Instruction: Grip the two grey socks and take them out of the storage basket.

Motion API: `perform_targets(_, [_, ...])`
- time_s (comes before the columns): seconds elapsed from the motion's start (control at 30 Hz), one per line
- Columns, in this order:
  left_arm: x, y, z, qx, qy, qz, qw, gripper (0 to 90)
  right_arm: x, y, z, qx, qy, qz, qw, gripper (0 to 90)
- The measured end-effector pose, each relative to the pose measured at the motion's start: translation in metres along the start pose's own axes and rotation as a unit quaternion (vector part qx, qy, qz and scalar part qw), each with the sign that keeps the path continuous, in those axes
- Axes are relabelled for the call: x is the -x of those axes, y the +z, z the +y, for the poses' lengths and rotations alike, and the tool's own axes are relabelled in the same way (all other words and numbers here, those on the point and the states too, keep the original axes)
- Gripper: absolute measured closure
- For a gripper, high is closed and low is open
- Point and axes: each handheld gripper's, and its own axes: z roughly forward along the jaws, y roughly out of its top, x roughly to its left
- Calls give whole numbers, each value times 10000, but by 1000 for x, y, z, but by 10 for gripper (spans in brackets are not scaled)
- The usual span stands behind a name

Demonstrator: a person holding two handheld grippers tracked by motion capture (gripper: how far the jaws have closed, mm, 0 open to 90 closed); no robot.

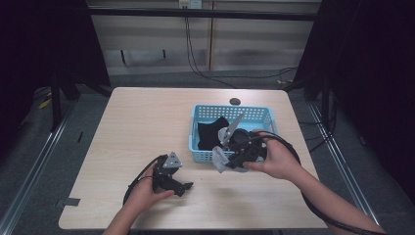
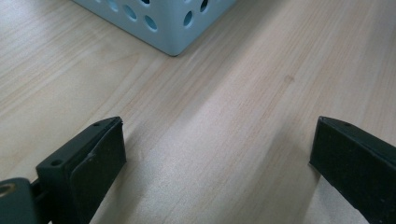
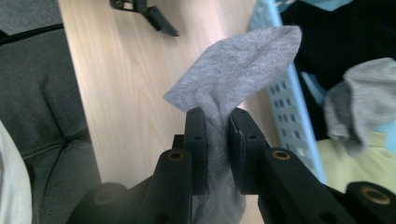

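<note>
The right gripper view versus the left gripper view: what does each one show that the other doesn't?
The right gripper view alone shows the right claw shut on a grey sock, a second grey sock and dark cloth in the basket, and the left claw farther off. The left gripper view alone shows that left claw's pads standing wide apart with nothing between. Both share the wooden table and the blue basket.

Small grey knit sock (image 3: 233, 79), soft and crumpled, pinched mid-length between two black jaws, its rounded end fanned out above them, the rest hanging below. From the high view it sits at the near rim of the light-blue perforated plastic basket (image 1: 203, 155), over the wooden table edge beside it, clear of the surface.
</note>
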Motion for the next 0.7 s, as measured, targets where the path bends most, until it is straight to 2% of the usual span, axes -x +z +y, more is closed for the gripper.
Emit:
perform_targets(0.1, [0,0,0,2,-2,1,10000,27,-4,10,-2,11,-120,65,9999,788])
perform_targets(0.13, [0,0,0,4,-4,1,10000,28,-5,12,-2,-23,-58,77,10000,787])
perform_targets(0.47, [0,0,0,-1,4,0,10000,28,-7,40,-9,-22,-47,211,9998,785])
perform_targets(0.57, [0,0,0,-3,4,1,10000,28,-8,48,-10,-29,25,257,9997,785])
perform_targets(0.7, [0,0,0,-2,7,0,10000,27,-10,60,-11,-83,-35,268,9996,785])
